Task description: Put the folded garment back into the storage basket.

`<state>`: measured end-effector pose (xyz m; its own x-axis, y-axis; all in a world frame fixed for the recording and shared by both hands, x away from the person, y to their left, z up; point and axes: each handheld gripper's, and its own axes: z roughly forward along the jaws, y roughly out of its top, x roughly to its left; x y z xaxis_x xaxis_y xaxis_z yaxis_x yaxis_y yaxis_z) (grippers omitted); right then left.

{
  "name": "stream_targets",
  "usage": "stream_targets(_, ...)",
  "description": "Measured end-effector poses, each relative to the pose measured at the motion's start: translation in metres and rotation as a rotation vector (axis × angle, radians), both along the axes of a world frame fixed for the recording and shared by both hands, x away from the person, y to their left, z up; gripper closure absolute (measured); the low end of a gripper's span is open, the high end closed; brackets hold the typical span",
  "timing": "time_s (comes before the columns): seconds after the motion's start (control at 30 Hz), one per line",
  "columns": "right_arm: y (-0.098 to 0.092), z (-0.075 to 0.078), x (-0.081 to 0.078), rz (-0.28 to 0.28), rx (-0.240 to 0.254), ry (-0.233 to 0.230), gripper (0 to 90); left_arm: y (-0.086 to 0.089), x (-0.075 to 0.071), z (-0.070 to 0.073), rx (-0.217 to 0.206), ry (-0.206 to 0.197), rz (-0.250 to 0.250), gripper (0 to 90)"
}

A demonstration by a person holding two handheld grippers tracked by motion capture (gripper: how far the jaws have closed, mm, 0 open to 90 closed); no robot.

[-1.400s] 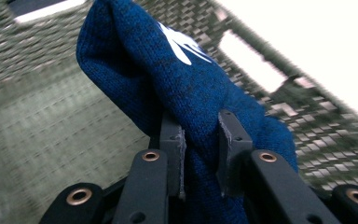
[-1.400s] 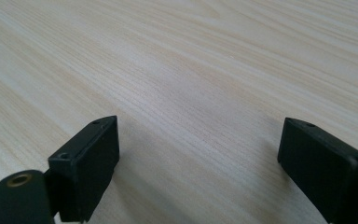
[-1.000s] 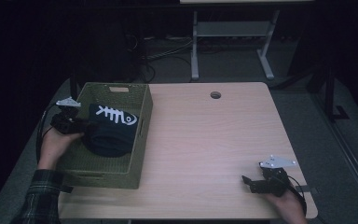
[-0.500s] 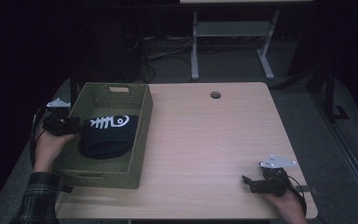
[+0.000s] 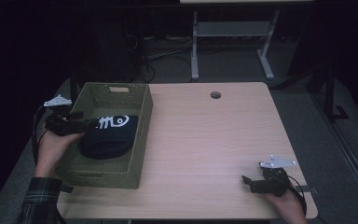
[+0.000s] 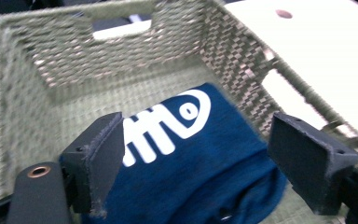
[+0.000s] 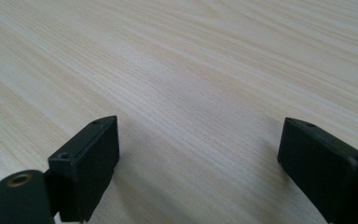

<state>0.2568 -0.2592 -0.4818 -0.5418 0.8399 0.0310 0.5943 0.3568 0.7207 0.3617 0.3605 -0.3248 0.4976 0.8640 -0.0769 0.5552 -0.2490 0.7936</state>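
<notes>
A folded dark blue garment [image 5: 106, 135] with a white fish-bone print [image 6: 168, 122] lies inside the olive woven basket [image 5: 140, 135] at the table's left. My left gripper [image 5: 81, 122] hovers at the basket's left wall, open, its jaws wide apart above the garment [image 6: 200, 172] and not touching it. My right gripper [image 5: 248, 182] rests low near the table's front right corner, open, with bare wood [image 7: 205, 93] between its jaws.
The wooden table [image 5: 205, 140] has a round cable hole [image 5: 215, 94] near its far edge. The basket has a handle slot [image 6: 121, 30] in its far wall. Metal desk legs and cables [image 5: 193, 51] stand on the dark floor behind.
My left gripper has drawn back to the left, out toward the basket's left wall. The garment now lies free in the basket. The right gripper has stayed still.
</notes>
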Motion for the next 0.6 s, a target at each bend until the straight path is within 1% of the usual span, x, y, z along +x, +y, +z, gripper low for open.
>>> stream_targets(0.27, 0.0, 0.0, 0.0, 0.0, -0.001, -0.001, 12.2, -0.029, -0.008, 0.007, -0.024, -0.026, -0.045, 14.7)
stream_targets(0.4, 0.0, 0.0, 0.0, 0.0, -0.001, -0.001, 12.2, -0.042, -0.01, 0.006, -0.03, -0.033, -0.063, 13.4)
stream_targets(0.6, 0.0, 0.0, 0.0, -0.001, -0.001, -0.001, 12.2, -0.066, -0.011, 0.002, -0.026, -0.035, -0.1, 12.9)
